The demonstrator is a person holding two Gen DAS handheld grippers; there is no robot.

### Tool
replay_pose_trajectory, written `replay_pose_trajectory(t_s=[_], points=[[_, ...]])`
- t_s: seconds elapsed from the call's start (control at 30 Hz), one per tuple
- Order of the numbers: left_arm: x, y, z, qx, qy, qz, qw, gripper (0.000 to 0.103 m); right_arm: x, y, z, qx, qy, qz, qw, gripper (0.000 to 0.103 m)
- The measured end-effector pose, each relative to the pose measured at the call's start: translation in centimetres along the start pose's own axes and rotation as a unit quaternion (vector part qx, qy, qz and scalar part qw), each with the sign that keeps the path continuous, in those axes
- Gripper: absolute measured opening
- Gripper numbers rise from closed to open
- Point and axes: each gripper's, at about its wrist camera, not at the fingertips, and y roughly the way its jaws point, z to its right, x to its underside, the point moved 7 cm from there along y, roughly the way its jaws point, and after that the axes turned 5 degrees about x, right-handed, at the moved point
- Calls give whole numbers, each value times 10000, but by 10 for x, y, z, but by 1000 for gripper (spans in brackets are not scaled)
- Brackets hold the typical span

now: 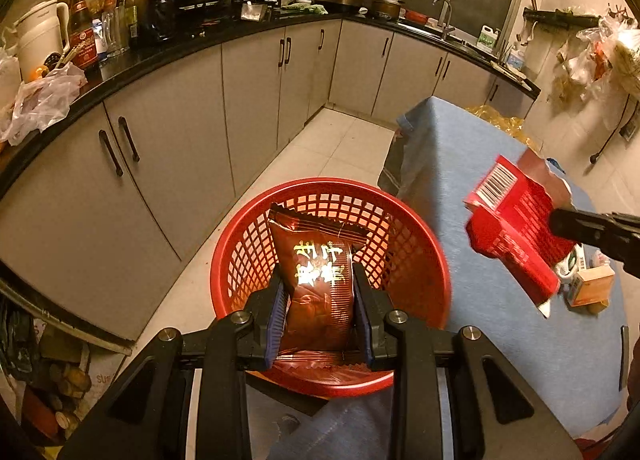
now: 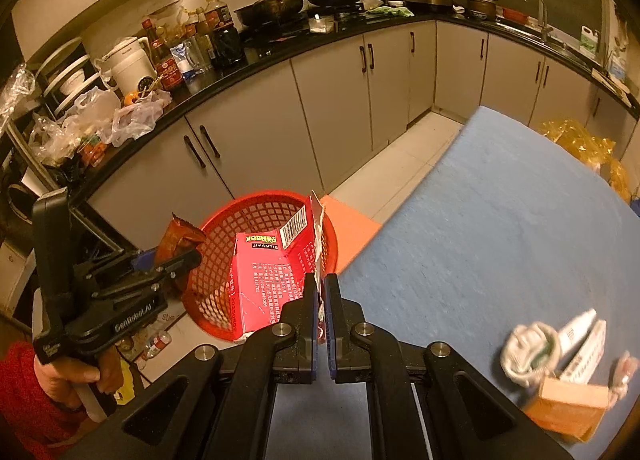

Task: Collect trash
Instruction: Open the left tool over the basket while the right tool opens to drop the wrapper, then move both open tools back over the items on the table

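My left gripper is shut on a dark red snack bag and holds it over the red mesh basket. My right gripper is shut on the edge of a flattened red carton with a barcode, held above the table's left edge next to the basket. In the left wrist view the carton hangs at the right from the right gripper's black finger. In the right wrist view the left gripper and its bag show at the basket's left rim.
A blue-covered table carries a crumpled white wrapper, a white tube and a small orange box at the near right. Grey cabinets and a cluttered black counter run along the left and back. An orange stool stands beside the basket.
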Motion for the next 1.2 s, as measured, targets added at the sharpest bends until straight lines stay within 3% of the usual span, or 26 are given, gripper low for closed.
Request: replay_pose_trajectory(t_s=[0.33, 0.4, 0.43, 0.47, 0.53, 0.67, 0.83, 1.2], points=[[-12, 12, -5, -15, 18, -12, 10000, 30, -23, 32, -12, 5, -30, -103, 9999, 4], [-15, 13, -5, -5, -23, 10, 10000, 38, -28, 37, -15, 16, -41, -95, 9999, 6], [-16, 13, -6, -19, -54, 21, 10000, 53, -31, 38, -18, 16, -41, -83, 10000, 8], [-18, 12, -8, -53, -116, 67, 9999, 59, -33, 39, -19, 25, -39, -65, 10000, 12], [-21, 7, -10, -26, -196, 184, 9996, 62, -36, 38, -19, -3, 0, 5, 10000, 34], [-18, 4, -8, -10, -248, 133, 9996, 62, -36, 25, -12, 19, 65, 131, 9999, 35], [-10, 3, 9, 139, -210, 23, 9997, 62, -19, 4, 10, 52, 400, 134, 9991, 35], [15, 9, 108, 679, 616, -282, 9954, 62, 63, -43, 89, 451, 1174, -35, 9921, 35]])
